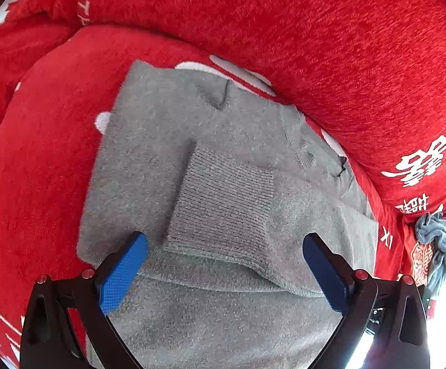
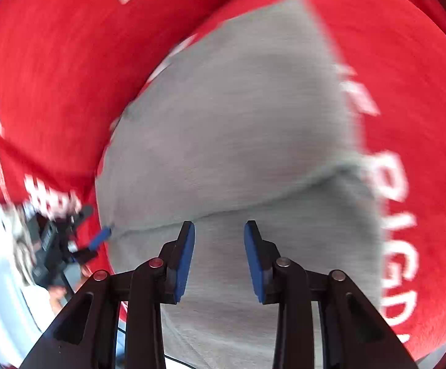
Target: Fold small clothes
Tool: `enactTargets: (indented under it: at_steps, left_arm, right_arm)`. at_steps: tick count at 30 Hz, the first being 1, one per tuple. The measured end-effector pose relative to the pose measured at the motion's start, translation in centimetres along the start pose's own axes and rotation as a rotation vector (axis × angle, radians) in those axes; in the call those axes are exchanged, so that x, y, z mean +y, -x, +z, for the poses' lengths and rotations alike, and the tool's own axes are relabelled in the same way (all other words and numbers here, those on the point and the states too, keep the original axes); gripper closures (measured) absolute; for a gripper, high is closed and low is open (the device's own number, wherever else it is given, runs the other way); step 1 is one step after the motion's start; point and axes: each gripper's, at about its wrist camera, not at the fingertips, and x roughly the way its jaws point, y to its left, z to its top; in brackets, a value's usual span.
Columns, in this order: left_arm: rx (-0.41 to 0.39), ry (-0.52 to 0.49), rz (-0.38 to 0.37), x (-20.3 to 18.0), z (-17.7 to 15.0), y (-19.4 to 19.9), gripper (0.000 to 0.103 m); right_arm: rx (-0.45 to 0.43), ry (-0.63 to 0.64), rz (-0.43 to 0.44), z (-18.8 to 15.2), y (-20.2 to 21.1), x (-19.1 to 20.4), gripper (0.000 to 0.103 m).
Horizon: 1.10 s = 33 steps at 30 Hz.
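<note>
A small grey knit sweater (image 1: 167,141) lies partly folded on a red plush sofa cover (image 1: 38,169). A sleeve with a ribbed cuff (image 1: 223,212) is folded over its middle. My left gripper (image 1: 224,246) is open wide just above the sweater, its blue pads either side of the cuff, holding nothing. In the blurred right wrist view the sweater (image 2: 238,123) fills the centre. My right gripper (image 2: 220,230) is open over it, near a fold line (image 2: 253,206), holding nothing. The left gripper (image 2: 98,240) shows at the sweater's left edge.
The red sofa backrest (image 1: 315,46) with white lettering rises behind the sweater. A grey-blue cloth (image 1: 435,240) hangs off the sofa end at the right. Bright floor and a dark device show past the sofa edge (image 2: 38,246).
</note>
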Motion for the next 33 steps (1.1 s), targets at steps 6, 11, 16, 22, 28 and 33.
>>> enactTargets:
  at_steps: [6,11,16,22,28,33]
  left_arm:
    - [0.017,0.004,-0.082,-0.9,0.7,-0.9,0.071]
    - [-0.051,-0.079,-0.061,-2.5,0.2,0.5,0.096]
    - [-0.052,-0.162,-0.042,-2.7,-1.5,1.3,0.096]
    - [-0.016,-0.148,0.013,-1.4,-2.8,-1.0,0.095]
    - [-0.063,-0.21,0.193,-1.0,-3.1,0.6,0.064]
    - [-0.098,-0.234,0.314,0.1,-3.0,2.9,0.051]
  right_arm:
    - [-0.098,-0.195,0.144,0.9,1.4,-3.7,0.066]
    - [-0.191,-0.283,0.166,2.1,2.3,-4.6,0.098]
    - [-0.187,-0.045,0.059,3.9,4.2,-2.3,0.097]
    - [-0.119,0.015,0.014,4.2,2.0,-4.4,0.099]
    - [-0.099,0.041,-0.034,3.2,3.2,-4.0,0.094]
    - [-0.14,0.042,-0.141,2.1,5.6,-3.6,0.091]
